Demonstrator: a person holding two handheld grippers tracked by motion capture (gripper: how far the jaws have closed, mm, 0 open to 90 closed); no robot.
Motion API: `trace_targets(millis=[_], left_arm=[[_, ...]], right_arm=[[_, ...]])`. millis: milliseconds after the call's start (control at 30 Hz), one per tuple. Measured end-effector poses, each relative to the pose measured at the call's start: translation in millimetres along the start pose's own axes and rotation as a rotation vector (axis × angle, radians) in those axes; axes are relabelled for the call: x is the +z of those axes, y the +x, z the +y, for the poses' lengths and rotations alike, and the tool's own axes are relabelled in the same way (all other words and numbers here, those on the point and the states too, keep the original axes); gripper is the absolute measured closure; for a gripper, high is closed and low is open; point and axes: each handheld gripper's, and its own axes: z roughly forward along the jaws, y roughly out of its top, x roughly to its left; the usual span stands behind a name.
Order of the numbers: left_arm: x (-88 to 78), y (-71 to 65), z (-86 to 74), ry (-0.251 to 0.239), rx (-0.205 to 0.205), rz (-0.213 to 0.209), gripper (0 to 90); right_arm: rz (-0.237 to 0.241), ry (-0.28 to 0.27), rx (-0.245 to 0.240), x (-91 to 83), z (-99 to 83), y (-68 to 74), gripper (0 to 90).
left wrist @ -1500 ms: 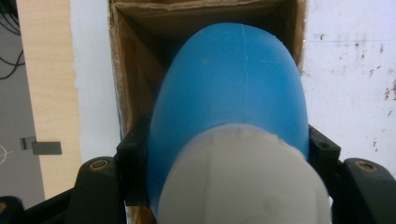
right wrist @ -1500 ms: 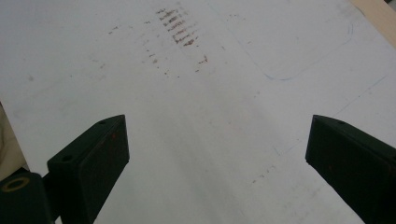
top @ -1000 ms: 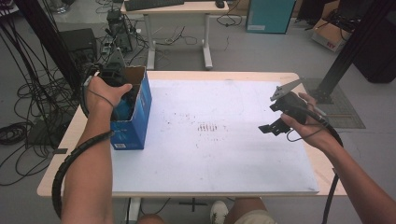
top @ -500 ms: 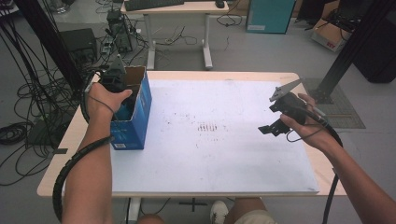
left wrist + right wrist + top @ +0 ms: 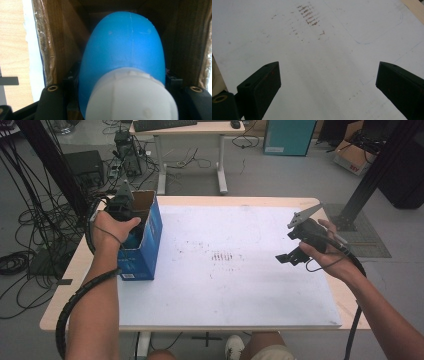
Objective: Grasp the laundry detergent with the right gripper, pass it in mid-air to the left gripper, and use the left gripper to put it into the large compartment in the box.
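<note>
Since a second ago the left hand has shifted slightly at the box [image 5: 142, 252], its gripper now set at the box's open top; the right hand has kept its place. The left gripper [image 5: 121, 205] reaches down into the blue box, which stands upright on the left edge of the worktop [image 5: 225, 285]. In the left gripper view its fingers [image 5: 51, 96] are clenched on either side of a blue bottle [image 5: 122, 45] with a white cap [image 5: 131, 96], grasping it inside the brown cardboard walls. The cap faces the camera and the bottle's body points deeper into the box. The right gripper [image 5: 295, 251] hangs above the right part of the white sheet, well apart from the box. Its fingers [image 5: 262, 83] stand wide and released, nothing between them, with the smudged sheet below.
</note>
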Motion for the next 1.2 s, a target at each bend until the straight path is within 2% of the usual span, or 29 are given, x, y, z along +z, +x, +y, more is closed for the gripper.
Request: trace_targets(millis=[133,433,1200], left_arm=[[0.3,-0.7,-0.7,-0.005,0.0,0.002,36.3],[0.3,-2.0,-1.1,-0.004,-0.001,0.008,36.2],[1.0,0.1,-2.4,-0.018,-0.012,-0.001,36.0]], right_arm=[[-0.002,-0.001,-0.017,-0.2,0.3,-0.8,5.9],[-0.002,0.001,-0.006,-2.3,-0.6,-2.2,5.9],[-0.006,-0.006,-0.021,-4.2,0.0,-3.4,5.9]])
